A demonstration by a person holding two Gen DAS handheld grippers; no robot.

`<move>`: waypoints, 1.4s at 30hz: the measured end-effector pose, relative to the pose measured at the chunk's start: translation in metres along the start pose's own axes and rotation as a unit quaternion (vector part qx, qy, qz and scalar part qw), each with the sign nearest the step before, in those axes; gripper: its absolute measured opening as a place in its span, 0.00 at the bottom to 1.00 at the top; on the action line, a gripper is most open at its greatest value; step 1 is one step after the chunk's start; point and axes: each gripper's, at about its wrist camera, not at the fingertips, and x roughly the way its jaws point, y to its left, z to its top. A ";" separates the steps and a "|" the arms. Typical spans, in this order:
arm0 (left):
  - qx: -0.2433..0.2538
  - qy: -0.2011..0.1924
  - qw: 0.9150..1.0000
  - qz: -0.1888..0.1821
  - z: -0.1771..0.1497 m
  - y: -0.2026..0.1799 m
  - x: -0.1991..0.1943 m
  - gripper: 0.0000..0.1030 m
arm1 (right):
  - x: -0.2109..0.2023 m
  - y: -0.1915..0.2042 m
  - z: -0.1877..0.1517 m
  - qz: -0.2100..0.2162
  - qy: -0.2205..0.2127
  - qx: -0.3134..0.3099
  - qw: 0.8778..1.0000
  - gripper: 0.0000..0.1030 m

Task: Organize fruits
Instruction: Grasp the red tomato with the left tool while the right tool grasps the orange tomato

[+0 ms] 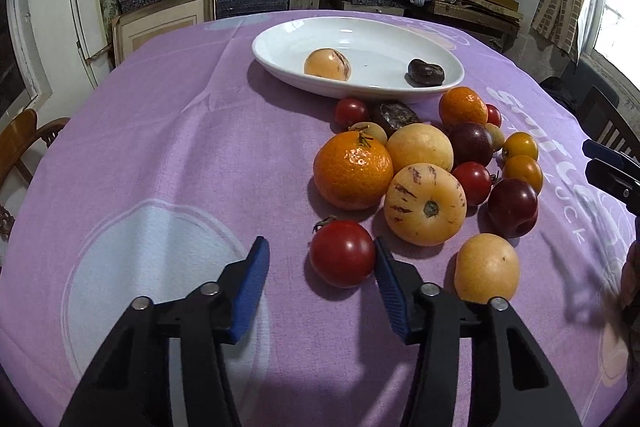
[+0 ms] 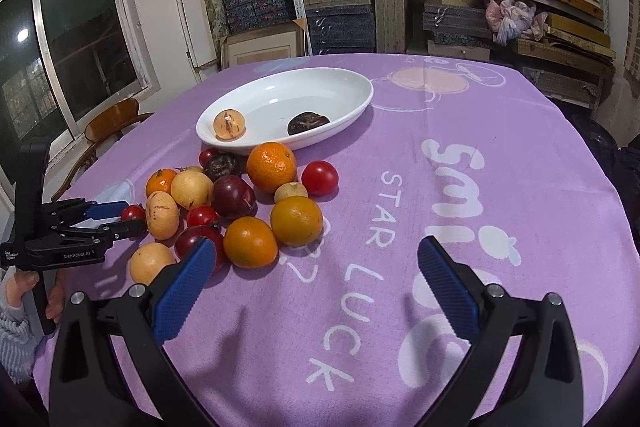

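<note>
Left gripper (image 1: 320,279) spread, red tomato (image 1: 342,253) between fingers, right pad touching it, not yet pinched | right gripper (image 2: 316,291) wide, empty | dish (image 1: 280,39) holds two fruits | pile (image 1: 420,163) remains on cloth, task early

Black two-finger grippers with blue ribbed pads

Left gripper (image 1: 320,263) and right gripper (image 2: 316,267): silver rivets at pivots, white lettering on left body; hand (image 2: 24,291) in grey-white knit cuff.
</note>
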 end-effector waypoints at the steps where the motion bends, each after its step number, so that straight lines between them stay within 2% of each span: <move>1: 0.000 0.000 1.000 -0.004 0.000 0.000 0.000 0.46 | 0.001 0.000 0.000 0.001 0.001 0.000 1.000 0.96; 3: -0.001 -0.003 1.000 -0.012 -0.001 0.001 -0.001 0.44 | 0.001 0.002 0.000 0.003 0.002 -0.001 1.000 0.96; 5: -0.001 -0.004 1.000 -0.022 -0.001 -0.001 -0.002 0.36 | 0.001 0.003 -0.001 0.004 0.002 -0.004 1.000 0.96; 8: 0.000 -0.003 1.000 -0.031 -0.001 -0.002 -0.002 0.32 | 0.002 0.007 -0.001 0.008 0.004 -0.013 1.000 0.96; 18: 0.003 -0.002 0.999 -0.033 -0.010 -0.001 -0.010 0.31 | 0.005 0.030 -0.008 0.023 0.016 -0.063 0.998 0.96; 23: -0.019 -0.001 0.999 -0.039 -0.012 0.009 -0.011 0.31 | 0.013 0.048 -0.013 0.020 0.033 -0.104 0.994 0.95; 25: -0.018 -0.001 0.999 -0.037 -0.012 0.008 -0.011 0.31 | 0.017 0.052 -0.014 0.017 0.041 -0.115 0.992 0.80; 26: -0.013 0.000 0.999 -0.032 -0.012 0.006 -0.011 0.31 | 0.022 0.051 -0.013 0.022 0.052 -0.112 0.992 0.60; 27: -0.009 0.000 1.000 -0.029 -0.013 0.004 -0.011 0.31 | 0.029 0.048 -0.012 0.032 0.066 -0.102 0.992 0.48; 29: -0.006 0.000 1.000 -0.026 -0.013 0.003 -0.011 0.31 | 0.040 0.041 -0.010 0.043 0.084 -0.081 0.992 0.47; 35: -0.008 0.000 1.000 -0.028 -0.014 0.006 -0.011 0.31 | 0.053 0.035 -0.001 0.037 0.089 -0.070 0.993 0.48; 36: -0.008 0.000 1.000 -0.027 -0.014 0.006 -0.011 0.31 | 0.054 0.037 -0.002 0.037 0.091 -0.073 0.992 0.46; 37: -0.009 0.000 1.000 -0.028 -0.014 0.006 -0.011 0.31 | 0.057 0.039 -0.002 0.043 0.096 -0.075 0.992 0.36; 42: -0.007 0.000 1.000 -0.027 -0.014 0.005 -0.011 0.31 | 0.063 0.047 0.002 0.046 0.093 -0.081 0.991 0.35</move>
